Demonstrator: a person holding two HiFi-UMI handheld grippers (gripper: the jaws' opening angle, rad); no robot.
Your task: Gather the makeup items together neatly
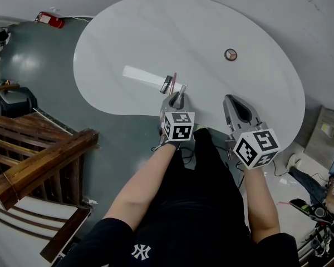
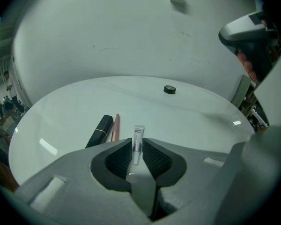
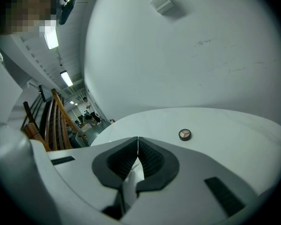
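Note:
My left gripper [image 1: 179,95] is shut on a small clear tube with a white cap [image 2: 138,139], which pokes out past the jaw tips over the near part of the white table [image 1: 128,32]. Just left of the tube a black lipstick [image 2: 99,131] and a pink pencil [image 2: 115,127] lie side by side on the table. In the head view the lipstick [image 1: 166,84] and pencil [image 1: 173,79] sit right in front of the left gripper. A round eyeshadow compact [image 1: 230,54] lies alone farther back right. My right gripper [image 3: 138,139] is shut and holds nothing, near the table's front edge.
A wooden stair railing [image 1: 39,160] stands left of the person, below the table's level. A red object [image 1: 50,20] lies on the floor at the far left. Cables and gear [image 1: 314,204] lie on the floor at the right. The wall rises behind the table.

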